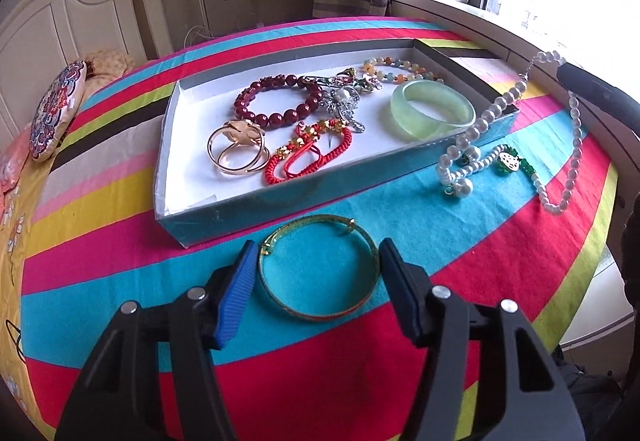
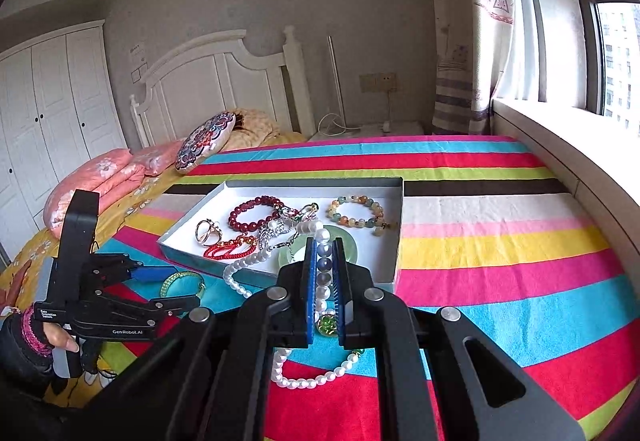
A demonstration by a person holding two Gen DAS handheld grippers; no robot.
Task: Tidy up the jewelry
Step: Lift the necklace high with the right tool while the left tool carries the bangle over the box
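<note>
Right gripper (image 2: 324, 273) pinching glossy round pearl necklace (image 2: 320, 237), strand draped from striped bedspread (image 1: 460, 241) over shallow white-lined box (image 1: 172, 145) near edge. Left gripper (image 1: 316, 281) spread around thin gold bangle (image 1: 362, 297) lying flat before box.

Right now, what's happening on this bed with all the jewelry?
A person is sorting jewelry into a shallow box on a striped bedspread. The right gripper is shut on a pearl necklace, which is partly lifted and trails on the bedspread beside the box. The left gripper is open around a gold bangle lying flat outside the box. Already in the box are a red bead bracelet, a jade bangle and other pieces.
</note>
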